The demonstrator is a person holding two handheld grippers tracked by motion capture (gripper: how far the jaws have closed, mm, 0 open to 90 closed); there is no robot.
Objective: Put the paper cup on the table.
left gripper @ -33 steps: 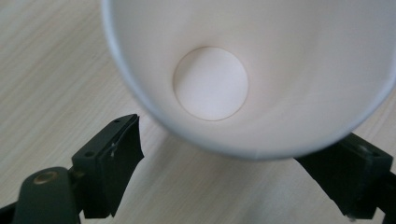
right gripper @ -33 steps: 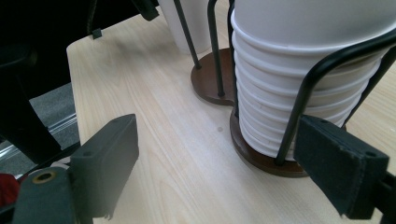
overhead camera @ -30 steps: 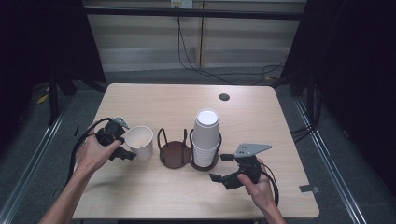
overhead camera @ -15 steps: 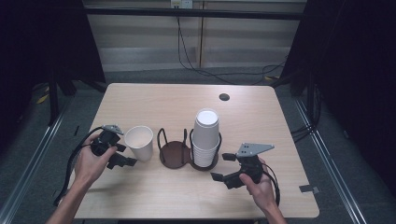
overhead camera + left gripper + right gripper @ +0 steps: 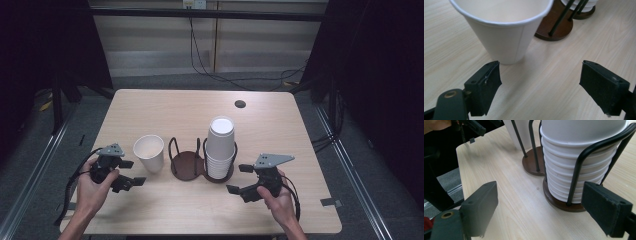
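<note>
Two grippers sit low over a pale wooden table (image 5: 150, 105), and no brand, label or lettering can be read on anything here.

The single paper cup (image 5: 149, 152) is plain white, upright and open at the top, tapering to a narrow base, with a rolled rim and a faint vertical seam down its side in the left gripper view. It stands on the table just ahead of the left gripper (image 5: 127, 172), slightly toward its left jaw; the base of the cup (image 5: 501, 32) lies just beyond that jaw's tip and touches neither pad. The left jaws are apart with only bare tabletop between them, and they have just been closing a little, with nothing in the gap.

The right gripper (image 5: 241, 179) also has its jaws spread, gripping nothing. Ahead of it, toward its right jaw, a stack of white cups (image 5: 579, 167) sits nested in a black wire holder (image 5: 584, 157) on a round dark brown base. A second, empty ring of the holder (image 5: 186, 162) stands between the stack and the single cup.
</note>
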